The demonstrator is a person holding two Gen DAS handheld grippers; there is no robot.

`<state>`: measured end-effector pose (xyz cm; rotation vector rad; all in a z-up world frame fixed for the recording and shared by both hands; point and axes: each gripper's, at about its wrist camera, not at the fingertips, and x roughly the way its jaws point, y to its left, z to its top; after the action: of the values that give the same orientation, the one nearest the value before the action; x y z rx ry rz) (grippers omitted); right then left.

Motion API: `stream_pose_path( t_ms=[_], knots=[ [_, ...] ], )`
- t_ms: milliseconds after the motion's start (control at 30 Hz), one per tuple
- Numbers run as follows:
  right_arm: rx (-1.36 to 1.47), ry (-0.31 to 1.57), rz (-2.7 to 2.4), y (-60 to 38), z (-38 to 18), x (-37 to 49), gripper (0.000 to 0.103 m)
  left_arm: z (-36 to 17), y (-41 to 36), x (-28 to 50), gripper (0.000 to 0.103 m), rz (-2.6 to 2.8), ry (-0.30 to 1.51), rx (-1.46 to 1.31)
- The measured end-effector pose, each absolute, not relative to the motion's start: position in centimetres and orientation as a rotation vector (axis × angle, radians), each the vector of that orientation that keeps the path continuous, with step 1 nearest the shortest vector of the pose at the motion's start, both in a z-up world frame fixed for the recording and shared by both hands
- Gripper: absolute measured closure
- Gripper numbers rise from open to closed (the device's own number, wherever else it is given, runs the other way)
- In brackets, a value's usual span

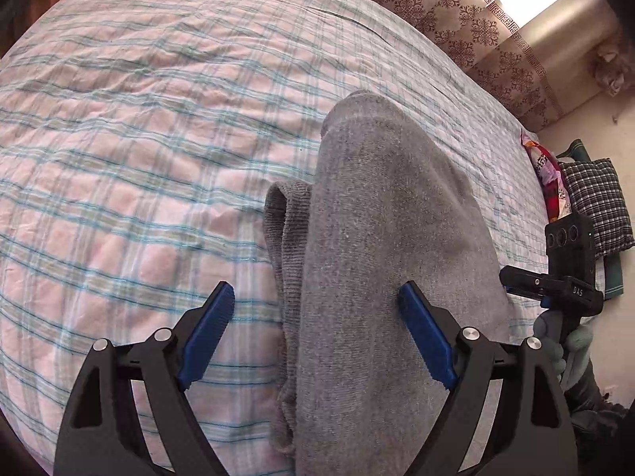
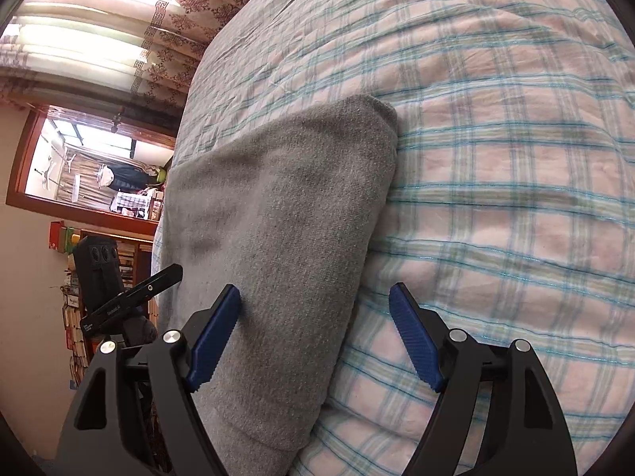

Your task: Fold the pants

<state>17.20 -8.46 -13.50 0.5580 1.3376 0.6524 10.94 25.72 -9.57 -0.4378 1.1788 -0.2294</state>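
Grey knit pants (image 1: 381, 238) lie folded in a long stack on the plaid bed sheet (image 1: 139, 158); a ribbed cuff layer (image 1: 285, 238) sticks out on their left side. My left gripper (image 1: 317, 297) is open, its jaws wide apart over the pants' near left edge, holding nothing. In the right wrist view the pants (image 2: 278, 218) run from the bottom up the middle. My right gripper (image 2: 315, 297) is open over their right edge, empty. Each gripper shows in the other's view, the right one (image 1: 555, 281) and the left one (image 2: 131, 297).
The pink and teal plaid sheet (image 2: 496, 198) covers the bed. A checked pillow (image 1: 599, 206) and colourful cloth (image 1: 547, 174) lie at the bed's far right end. Patterned curtains (image 1: 456, 12) hang behind. A bookshelf (image 2: 75, 329) and a window (image 2: 91, 166) stand beside the bed.
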Motion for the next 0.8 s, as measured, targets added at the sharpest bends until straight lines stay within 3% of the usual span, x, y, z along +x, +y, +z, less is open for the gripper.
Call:
stream_pose_path(
  t_ms=[333,433,667,800],
  knots=[
    [0.553,1.328,0.741,-5.1,-14.3,17.7,0.025,-10.7,24.4,11.4,0.015,-0.361,1.161,-0.518],
    [0.518,1.322,0.748,-4.0,-13.8,17.9,0.029,-10.9,23.3,11.4,0.015,-0.383,1.167,-0.502],
    [0.535,1.284,0.761,-3.7,-12.3,18.7,0.057,-11.2,23.1,11.2,0.047,-0.414,1.17,-0.552],
    [0.531,1.238,0.787,-3.9,-10.5,19.0,0.065,-10.7,23.2,10.9,0.056,-0.408,1.155,-0.564]
  ],
)
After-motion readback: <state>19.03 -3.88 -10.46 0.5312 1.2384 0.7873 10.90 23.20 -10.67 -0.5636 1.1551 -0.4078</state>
